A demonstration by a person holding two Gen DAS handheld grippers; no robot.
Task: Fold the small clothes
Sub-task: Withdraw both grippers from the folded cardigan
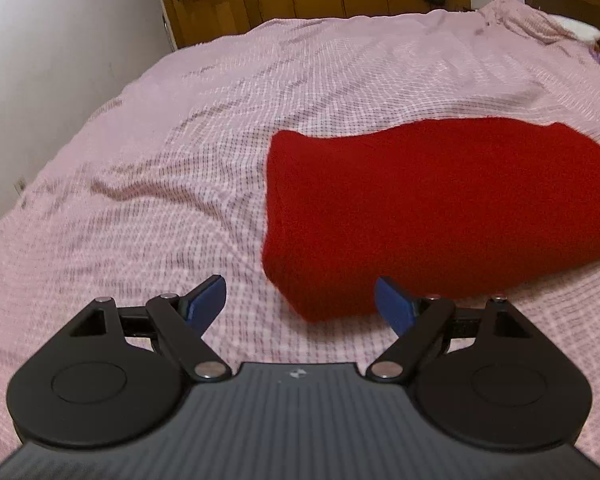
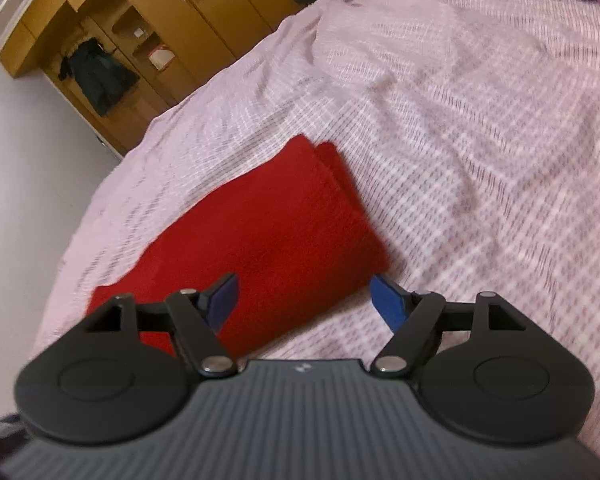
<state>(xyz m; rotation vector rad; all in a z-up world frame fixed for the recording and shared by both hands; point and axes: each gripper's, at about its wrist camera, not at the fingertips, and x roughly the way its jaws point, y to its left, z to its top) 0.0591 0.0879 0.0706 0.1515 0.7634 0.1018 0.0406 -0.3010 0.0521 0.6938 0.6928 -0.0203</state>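
Nearest the left wrist camera, the left gripper (image 1: pixel 300 304) has its jaws spread wide with nothing between them; its blue pads (image 1: pixel 208 300) stand clear of the cloth. The right gripper (image 2: pixel 304 300) also stands wide and empty, over the near end of the red garment (image 2: pixel 260 240). The garment lies on the bed's pink checked sheet (image 1: pixel 140 200), already folded into a thick oblong with 2 layers showing at its far edge. It looks soft, light and limp, likely fleece or knit, so it should sag if lifted by 1 corner; pinching through all layers at a corner or folded edge seems safest. Motion blur hides seams and hems. Beyond the bed stands a wooden wardrobe (image 2: pixel 172 28).
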